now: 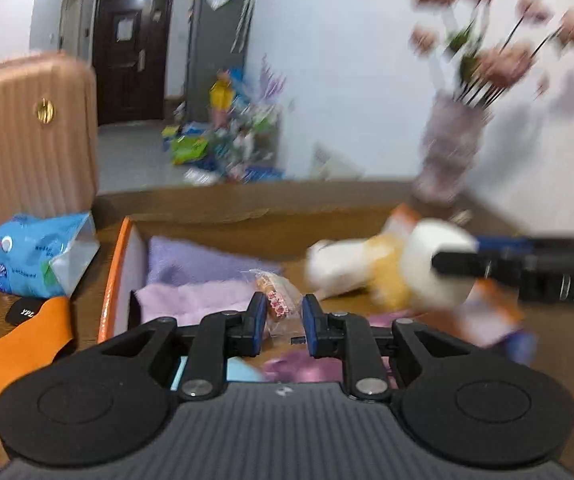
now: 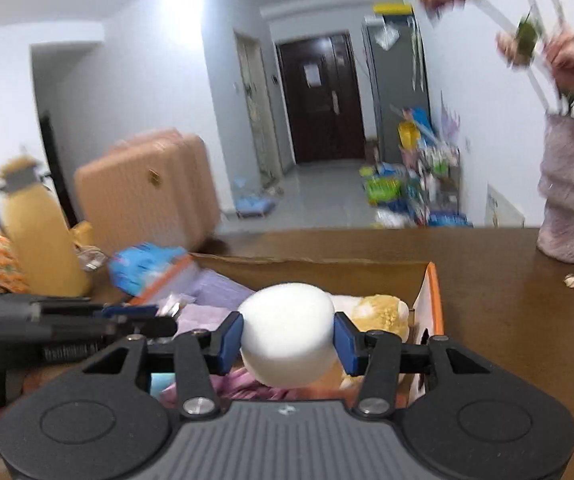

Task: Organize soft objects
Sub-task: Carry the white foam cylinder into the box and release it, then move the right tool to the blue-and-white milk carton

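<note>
On the brown wooden desk [image 2: 507, 320] sits an open cardboard box with orange-edged flaps [image 2: 431, 292], its near side hidden behind both claws. Beyond the desk's left end stands a ribbed peach-pink hard-shell suitcase [image 1: 27, 136]; at the right, near the wall, a fuzzy pale-pink vase of blurred pink artificial flowers [image 2: 571, 196]. Left of the box lies a blue plastic tissue pack [image 1: 35, 256], with a tall yellow thermos jug [image 2: 35, 236] farther left in the right wrist view.

Inside the box: folded lilac and pink soft cloths [image 1: 191, 280] against the left wall, and a white-and-yellow plush toy [image 2: 375, 312] toward the right side, smeared by motion blur in the left wrist view.

Right claw [image 2: 287, 340]: blue pads pressed on either side of a round white foam-like soft cylinder [image 2: 287, 332], gripped firmly and held over the box, just in front of the plush toy.

Left claw [image 1: 283, 316]: jaws drawn close together, pinching a small clear-wrapped snack packet with red print [image 1: 277, 300], held above the box's left half over the cloths.

Both claws are side by side over the box, right one reaching in from the right of the left wrist view.
</note>
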Motion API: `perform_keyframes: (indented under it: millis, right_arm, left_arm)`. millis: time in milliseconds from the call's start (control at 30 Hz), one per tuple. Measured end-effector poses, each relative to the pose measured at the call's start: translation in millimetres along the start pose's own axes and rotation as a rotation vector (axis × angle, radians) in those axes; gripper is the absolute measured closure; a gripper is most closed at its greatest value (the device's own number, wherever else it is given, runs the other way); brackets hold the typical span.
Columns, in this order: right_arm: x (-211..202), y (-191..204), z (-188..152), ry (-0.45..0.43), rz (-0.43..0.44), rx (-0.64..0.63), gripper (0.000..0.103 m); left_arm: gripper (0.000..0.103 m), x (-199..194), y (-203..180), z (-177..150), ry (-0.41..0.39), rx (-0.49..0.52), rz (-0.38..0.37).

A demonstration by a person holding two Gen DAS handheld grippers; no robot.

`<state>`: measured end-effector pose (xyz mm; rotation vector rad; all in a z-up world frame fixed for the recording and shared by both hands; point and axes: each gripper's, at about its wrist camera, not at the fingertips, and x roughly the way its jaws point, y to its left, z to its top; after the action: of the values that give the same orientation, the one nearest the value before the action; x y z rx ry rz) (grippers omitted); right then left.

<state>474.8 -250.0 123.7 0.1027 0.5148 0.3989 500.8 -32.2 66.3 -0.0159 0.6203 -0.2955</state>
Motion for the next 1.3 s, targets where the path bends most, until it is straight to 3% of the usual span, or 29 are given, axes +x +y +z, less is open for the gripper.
perform_keyframes:
  millis: [167,233,300,533,767,833,900,967,1100,1167,1300]
  right_arm:
    - [74.3,-17.7,3.9,0.128,-0.013,0.068,0.055]
    - [91.5,-17.2,-3.5,0.155,-0.031,0.064,0.054]
    - [95.9,-11.9,-8.9,0.179,-0.045,0.035,0.053]
    - [91.4,-7.1,-7.8,0.229,-0.094,0.035,0.047]
    - [8.0,-1.8,22.2,0.061,-0.095,0.04,0.046]
    - [-25.0,-1.7,29.9,0.007,-0.102,0.041,0.042]
    - [-56.4,-0.6,32.6,-0.044,-0.108,0.038,0.033]
    - [-86.9,3.2,28.6,-0.091,-0.109,0.018,0.032]
    - [-139.3,14.7,-6.8,-0.162,-0.082,-0.024,0.029]
    - [-160.4,21.1,-37.7,-0.182,-0.071,-0.032,0.021]
    - [-188.8,36.7,-112.5,-0.186,-0.051,-0.062,0.02]
  left_arm:
    - [0.081,36.5,17.7,-10.2,0.08,-0.015,-0.041]
    - [0.074,40.8,20.4,-15.0,0.092,-0.009,-0.037]
    - [0.065,42.6,22.0,-20.2,0.1,-0.013,-0.039]
    - [0.051,22.6,25.3,-19.0,0.075,-0.051,-0.045]
    - [0.042,-56.0,18.7,1.1,-0.047,-0.036,-0.023]
    - [0.037,-85.1,14.6,3.1,-0.094,-0.025,-0.003]
    - [0.032,-110.0,6.8,0.0,-0.129,-0.013,0.008]
    - [0.031,-134.0,-3.4,-10.1,-0.163,0.0,0.039]
    - [0.024,-177.1,-24.1,-45.3,-0.228,-0.015,0.085]
    - [0.021,-198.9,-36.7,-74.1,-0.251,-0.036,0.08]
    - [0.019,-226.6,-64.3,-137.1,-0.23,-0.074,0.064]
